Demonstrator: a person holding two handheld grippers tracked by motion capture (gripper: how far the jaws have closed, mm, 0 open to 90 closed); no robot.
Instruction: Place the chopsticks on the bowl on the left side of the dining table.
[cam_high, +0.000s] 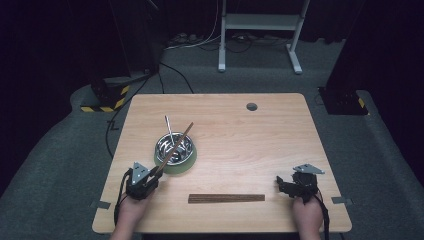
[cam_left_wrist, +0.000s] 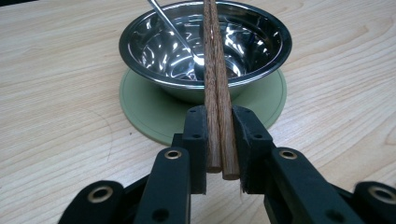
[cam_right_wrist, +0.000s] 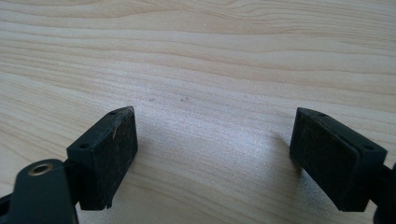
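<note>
My left gripper is shut on a pair of brown wooden chopsticks. They slant up and away over a steel bowl. The bowl stands on a round green coaster and holds a metal spoon that leans on its far rim. My right gripper rests low at the table's front right, open, with bare wood between its pads.
A dark wooden strip lies flat near the front edge of the table, between my two hands. A grey round hole cover sits at the table's far right. Cables and a white stand are on the floor beyond.
</note>
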